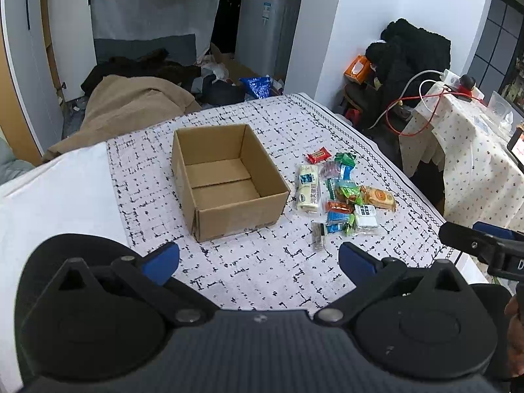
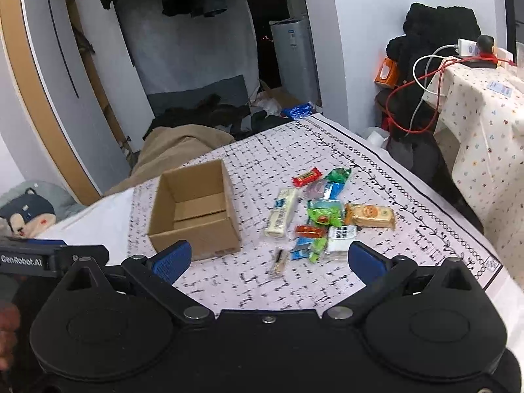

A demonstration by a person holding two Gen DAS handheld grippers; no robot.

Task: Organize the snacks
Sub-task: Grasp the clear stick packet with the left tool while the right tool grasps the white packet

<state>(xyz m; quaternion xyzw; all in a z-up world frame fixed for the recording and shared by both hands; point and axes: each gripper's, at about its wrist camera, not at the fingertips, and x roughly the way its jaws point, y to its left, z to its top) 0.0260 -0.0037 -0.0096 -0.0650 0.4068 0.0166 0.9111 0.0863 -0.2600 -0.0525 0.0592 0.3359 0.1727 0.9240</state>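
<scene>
An empty open cardboard box (image 1: 229,180) (image 2: 196,213) stands on the patterned tablecloth (image 1: 262,268). To its right lies a pile of wrapped snacks (image 1: 340,196) (image 2: 324,216): a long white bar (image 1: 308,188) (image 2: 281,211), a red candy (image 1: 318,156) (image 2: 307,176), an orange biscuit pack (image 1: 378,197) (image 2: 368,215), green and blue packets, and a small clear stick (image 1: 318,235) (image 2: 278,263). My left gripper (image 1: 258,263) is open and empty, above the cloth in front of the box. My right gripper (image 2: 270,260) is open and empty, just in front of the snacks.
A side table with a dotted cloth (image 2: 484,124), cables and a power strip stands at the right. Black clothes (image 1: 409,55) are heaped on a chair behind. A beige blanket (image 1: 131,108) lies beyond the far-left table edge. The white table surface (image 1: 49,203) extends left.
</scene>
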